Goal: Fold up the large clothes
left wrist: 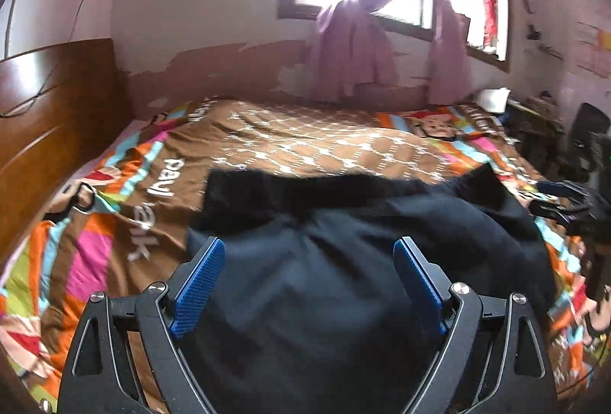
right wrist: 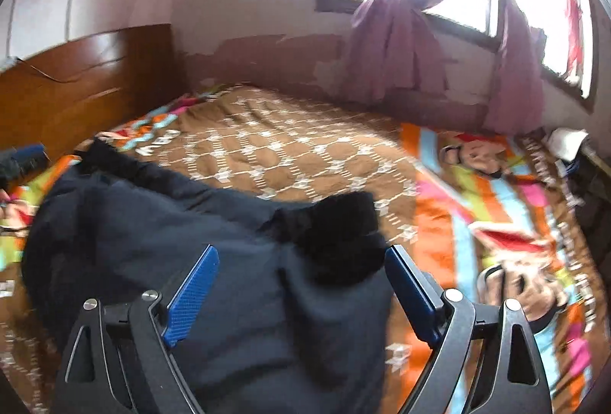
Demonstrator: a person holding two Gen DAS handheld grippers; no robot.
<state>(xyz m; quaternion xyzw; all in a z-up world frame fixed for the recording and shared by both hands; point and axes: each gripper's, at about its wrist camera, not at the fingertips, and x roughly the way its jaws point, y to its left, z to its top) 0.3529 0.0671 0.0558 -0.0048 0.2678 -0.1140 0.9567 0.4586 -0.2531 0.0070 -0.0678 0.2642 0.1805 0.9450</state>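
Dark coat (left wrist: pixel 343 261) on bedspread (left wrist: pixel 305 143); both hand-held grippers spread, unloaded.

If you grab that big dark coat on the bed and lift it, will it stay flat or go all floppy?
Probably floppy: the dark coat lies in soft puffy mounds on the bedspread, so it should sag around a pinch. It looks padded, so likely bulky yet light for its size. Its furry trim will probably dangle. Both the left gripper and right gripper are open above it.

Dark jacket (left wrist: pixel 343 261) fills the near bedspread (left wrist: pixel 305 143); beyond it the spread lies bare to the wall (left wrist: pixel 214 43)
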